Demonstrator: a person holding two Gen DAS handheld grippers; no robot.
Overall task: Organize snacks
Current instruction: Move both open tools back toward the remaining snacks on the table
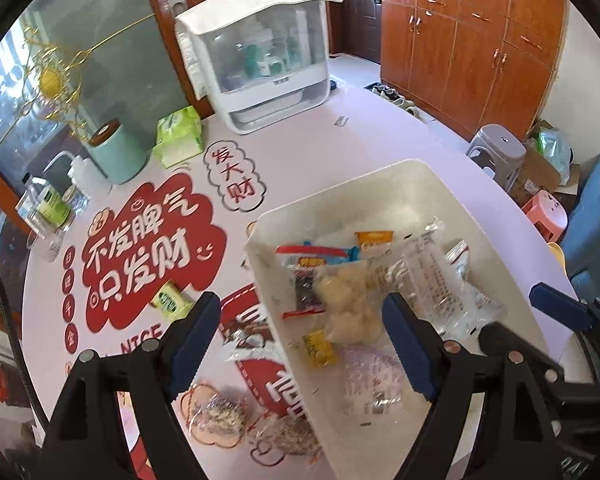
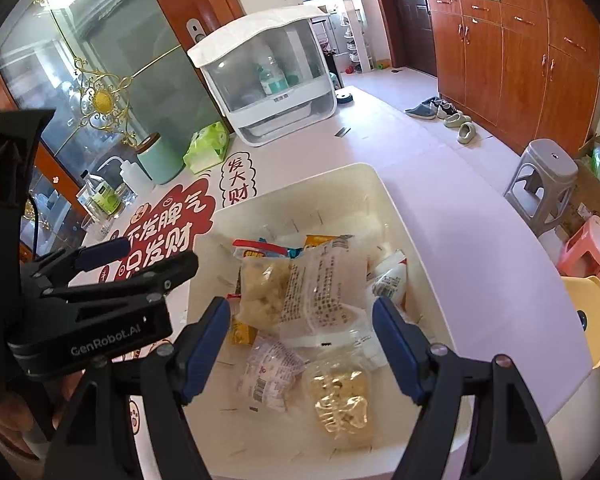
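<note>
- A white bin [image 2: 384, 184] sits on the pink tabletop [image 2: 480, 240], holding snack packets: a clear pouch of pale puffed pieces [image 2: 262, 294], a printed translucent wrapper [image 2: 324, 280], and a golden-filled bag [image 2: 342, 400].
- Two round cracker packets [image 1: 216, 412] and a small green packet [image 1: 170, 300] lie outside the bin, left of it.
- Left tongs [image 1: 302, 344] gape wide, empty, straddling the bin's left wall.
- Right tongs [image 2: 302, 348] spread wide, empty, over the packets.
- The left tongs' body reads "GenRobot.AI".
- A red tabletop sticker [image 1: 140, 248] reads "不发脾气只发财".
</note>
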